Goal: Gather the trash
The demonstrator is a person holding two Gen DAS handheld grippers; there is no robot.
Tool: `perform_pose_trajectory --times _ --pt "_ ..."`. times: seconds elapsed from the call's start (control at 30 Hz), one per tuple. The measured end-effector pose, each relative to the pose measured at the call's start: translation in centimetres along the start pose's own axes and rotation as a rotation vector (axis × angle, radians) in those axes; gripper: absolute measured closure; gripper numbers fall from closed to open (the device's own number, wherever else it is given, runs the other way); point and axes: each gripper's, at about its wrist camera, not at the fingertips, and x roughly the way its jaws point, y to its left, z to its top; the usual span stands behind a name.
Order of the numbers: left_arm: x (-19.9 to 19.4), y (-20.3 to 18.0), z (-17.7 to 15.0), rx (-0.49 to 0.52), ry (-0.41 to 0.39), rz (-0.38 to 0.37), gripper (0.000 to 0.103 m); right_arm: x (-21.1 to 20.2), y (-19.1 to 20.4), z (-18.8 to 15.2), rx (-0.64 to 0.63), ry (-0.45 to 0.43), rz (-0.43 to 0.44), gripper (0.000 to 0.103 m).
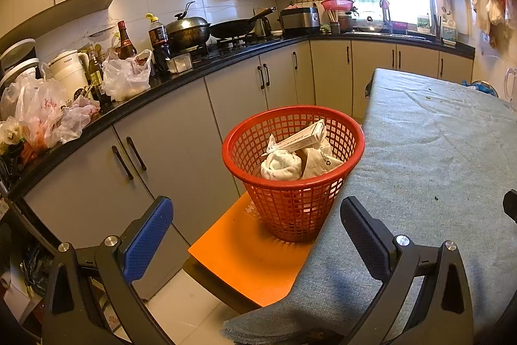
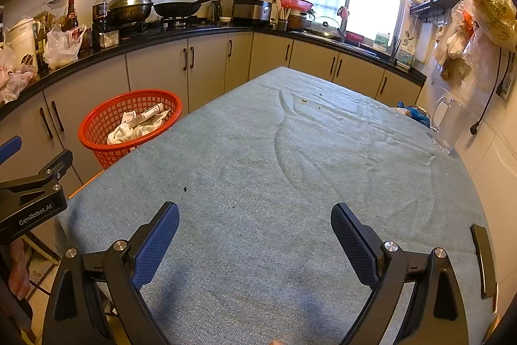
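A red mesh basket (image 1: 292, 183) stands on an orange stool (image 1: 248, 261) beside the table; it also shows in the right wrist view (image 2: 106, 122). It holds a crumpled white cloth (image 1: 280, 165), a flat white box (image 1: 307, 138) and white paper packaging (image 1: 320, 162). My left gripper (image 1: 257, 215) is open and empty, just in front of the basket. My right gripper (image 2: 255, 222) is open and empty above the grey-green tablecloth (image 2: 290, 167). The left gripper's body shows at the left edge of the right wrist view (image 2: 32, 199).
Small dark crumbs (image 2: 185, 189) lie on the cloth. A clear glass pitcher (image 2: 449, 125) and a blue bag (image 2: 416, 113) sit at the table's far right. A dark flat object (image 2: 483, 261) lies at the right edge. The counter (image 1: 181, 80) carries bags, bottles and pans.
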Motion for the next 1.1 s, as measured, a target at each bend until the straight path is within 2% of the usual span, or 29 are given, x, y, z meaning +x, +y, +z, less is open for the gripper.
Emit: perform_pose_trajectory --times 1.1 --pt "-1.4 -0.4 -1.0 -0.021 -0.013 -0.001 0.000 -0.8 1.2 0.0 -0.034 -0.004 -0.005 0.006"
